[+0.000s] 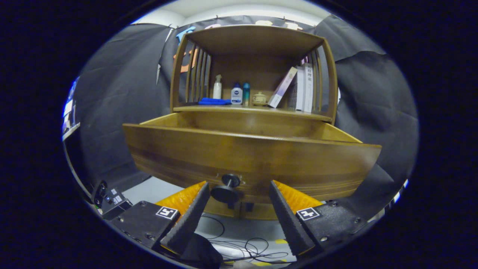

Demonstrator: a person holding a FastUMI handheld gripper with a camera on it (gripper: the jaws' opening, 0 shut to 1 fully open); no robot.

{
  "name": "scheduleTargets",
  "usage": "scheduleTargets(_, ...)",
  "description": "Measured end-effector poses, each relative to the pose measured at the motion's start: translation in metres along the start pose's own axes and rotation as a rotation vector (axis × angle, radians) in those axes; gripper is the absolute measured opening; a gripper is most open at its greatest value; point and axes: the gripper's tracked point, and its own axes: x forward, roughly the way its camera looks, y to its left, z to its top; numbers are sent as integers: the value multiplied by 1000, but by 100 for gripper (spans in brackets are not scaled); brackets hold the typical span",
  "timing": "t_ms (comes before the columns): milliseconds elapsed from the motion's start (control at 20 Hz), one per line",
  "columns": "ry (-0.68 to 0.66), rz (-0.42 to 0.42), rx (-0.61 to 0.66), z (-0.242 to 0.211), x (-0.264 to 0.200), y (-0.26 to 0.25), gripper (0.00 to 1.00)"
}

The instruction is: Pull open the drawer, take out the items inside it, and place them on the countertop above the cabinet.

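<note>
Wooden drawer (250, 157) stands pulled out from the cabinet (254, 41); its knob (227, 189) lies between the fingers of the gripper (239, 192), jaws spread and touching nothing. Bottles (236, 93), a jar (259, 98), a cloth (213, 101) and books (298, 89) occupy the countertop (224, 108) above.

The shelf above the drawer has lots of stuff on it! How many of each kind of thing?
Bottles: 3, a white spray bottle, a white and blue bottle, a teal bottle
Books: 3, as far as the picture shows
Blue cloth: 1
Little jar: 1
Total: 8
</note>
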Motion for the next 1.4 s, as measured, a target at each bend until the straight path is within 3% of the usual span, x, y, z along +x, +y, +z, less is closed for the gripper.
scheduleTargets(450,-180,-61,19,112,-19,-47,100)
scheduleTargets(800,-189,-17,-55,190,31,-35,100)
scheduleTargets(1000,-21,83,-137,176,85,-6,100)
scheduleTargets(1150,119,127,-122,166,125,4,100)
scheduleTargets(1400,384,116,-180,139,172,1,98)
